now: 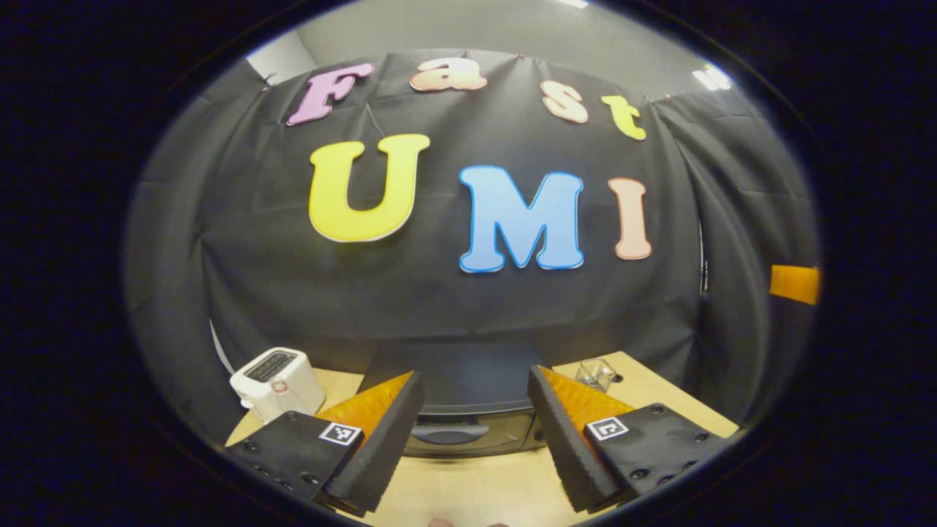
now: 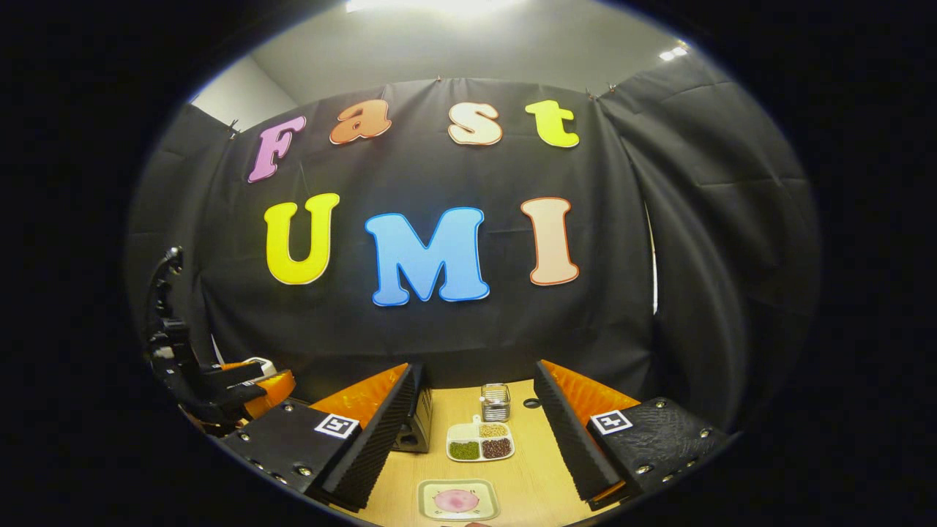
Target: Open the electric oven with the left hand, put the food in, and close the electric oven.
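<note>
Left hand-held gripper (image 1: 474,432): released, its foam-faced fingers spread wide with nothing between them, aimed at the oven front from the near edge of the counter.
Right hand-held gripper (image 2: 474,432): also released and carrying nothing, hovering over the counter with the food at its 6 o'clock.
Food (image 2: 457,501): a flat pinkish round on a small pale square plate (image 2: 432,492), lying nearest the right hand-held gripper, between and below its fingers. It looks soft and light, so I judge the rigid plate rim the better place to pinch, kept level so the piece cannot slide.
Divided tray (image 2: 479,440): at 12 o'clock beyond the plate, white, with green, dark and tan grains in separate wells.
Counter (image 1: 468,490): pale wood-look, smooth and matte.
Electric oven (image 1: 461,384): straight ahead of the left hand-held gripper at 12 o'clock, door closed; a dark boxy body, likely metal with a glossy front.
Door handle (image 1: 448,433): a curved dark bar across the front, the natural place to take hold. I expect a stiff hinged door needing a steady pull.
Toaster (image 1: 278,382): white, smooth plastic, rounded, at 10 o'clock from the oven.
Glass (image 1: 594,373): clear, fragile, at 2 o'clock beside the oven.
</note>
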A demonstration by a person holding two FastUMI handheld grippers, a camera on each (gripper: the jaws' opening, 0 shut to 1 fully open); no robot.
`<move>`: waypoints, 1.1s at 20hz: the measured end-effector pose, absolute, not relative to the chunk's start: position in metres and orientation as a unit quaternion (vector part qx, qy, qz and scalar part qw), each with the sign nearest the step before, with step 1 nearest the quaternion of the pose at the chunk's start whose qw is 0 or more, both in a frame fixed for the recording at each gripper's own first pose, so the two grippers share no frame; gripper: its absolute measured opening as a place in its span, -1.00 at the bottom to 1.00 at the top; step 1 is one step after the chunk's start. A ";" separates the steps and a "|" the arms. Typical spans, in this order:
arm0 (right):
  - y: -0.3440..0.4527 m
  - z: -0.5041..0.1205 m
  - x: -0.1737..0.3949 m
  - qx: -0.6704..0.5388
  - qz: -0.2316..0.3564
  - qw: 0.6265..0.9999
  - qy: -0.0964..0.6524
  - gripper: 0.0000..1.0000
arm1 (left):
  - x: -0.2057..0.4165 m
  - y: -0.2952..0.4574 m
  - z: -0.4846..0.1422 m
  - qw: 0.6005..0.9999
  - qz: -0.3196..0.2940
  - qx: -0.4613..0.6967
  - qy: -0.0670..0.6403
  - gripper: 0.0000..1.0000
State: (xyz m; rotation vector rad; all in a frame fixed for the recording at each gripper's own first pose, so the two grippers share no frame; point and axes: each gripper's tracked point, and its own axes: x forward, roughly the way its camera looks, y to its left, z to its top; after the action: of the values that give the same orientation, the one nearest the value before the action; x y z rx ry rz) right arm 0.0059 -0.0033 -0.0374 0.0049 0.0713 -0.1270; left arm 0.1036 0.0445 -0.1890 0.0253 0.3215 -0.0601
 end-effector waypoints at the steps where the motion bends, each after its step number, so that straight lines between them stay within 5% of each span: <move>1: -0.004 -0.038 0.005 0.001 -0.065 0.997 0.038 0.98 | 0.110 0.047 -0.207 0.984 -0.027 0.011 0.175 0.92; 11: -0.021 -0.051 0.000 -0.019 -0.095 0.993 0.063 0.98 | 0.161 0.067 -0.316 0.967 -0.009 0.043 0.253 0.93; 22: -0.015 -0.056 0.002 -0.030 -0.099 0.992 0.071 0.98 | 0.175 0.071 -0.352 0.962 -0.008 0.027 0.273 0.93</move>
State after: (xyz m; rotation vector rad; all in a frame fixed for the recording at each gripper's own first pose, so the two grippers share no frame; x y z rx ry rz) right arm 0.0023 -0.0147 -0.0564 -0.0601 0.1425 -0.1984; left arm 0.1753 0.0708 -0.3521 0.0549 0.5532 -0.0157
